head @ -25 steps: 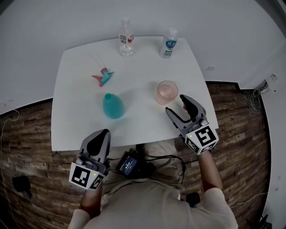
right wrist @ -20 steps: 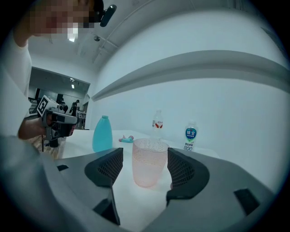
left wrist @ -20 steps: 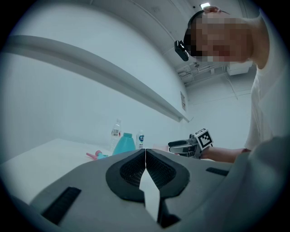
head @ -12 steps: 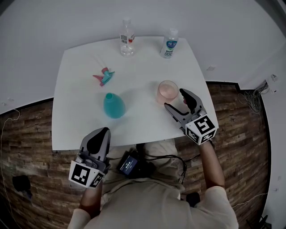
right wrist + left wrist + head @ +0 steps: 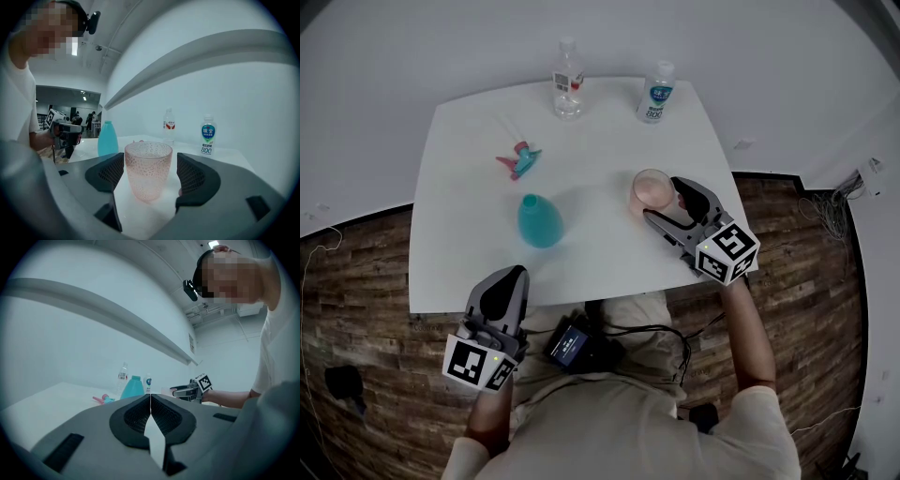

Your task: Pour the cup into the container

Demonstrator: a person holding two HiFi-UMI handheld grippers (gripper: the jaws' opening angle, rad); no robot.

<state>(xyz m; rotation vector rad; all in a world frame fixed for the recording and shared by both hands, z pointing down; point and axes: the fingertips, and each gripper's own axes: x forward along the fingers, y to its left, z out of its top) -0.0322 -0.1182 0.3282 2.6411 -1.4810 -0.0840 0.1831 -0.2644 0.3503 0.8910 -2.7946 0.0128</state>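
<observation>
A white bench (image 5: 459, 267) carried a pink dimpled cup (image 5: 652, 190), upright near its right edge. The cup stood between the wide-spread fingers of the right gripper (image 5: 664, 201). Those fingers had just been opening and flanked the cup without clamping it. The left gripper (image 5: 507, 278) hovered off the bench's near edge, fingers pressed together on nothing. A teal container (image 5: 539, 221) stood well left of the cup, with a pink and teal spray head (image 5: 517, 160) lying beyond it. A clear bottle (image 5: 568, 80) and a blue-labelled bottle (image 5: 654, 92) stood at the far edge.

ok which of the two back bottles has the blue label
The right-hand bottle, behind the pink cup; the left-hand bottle has a red label.
</observation>
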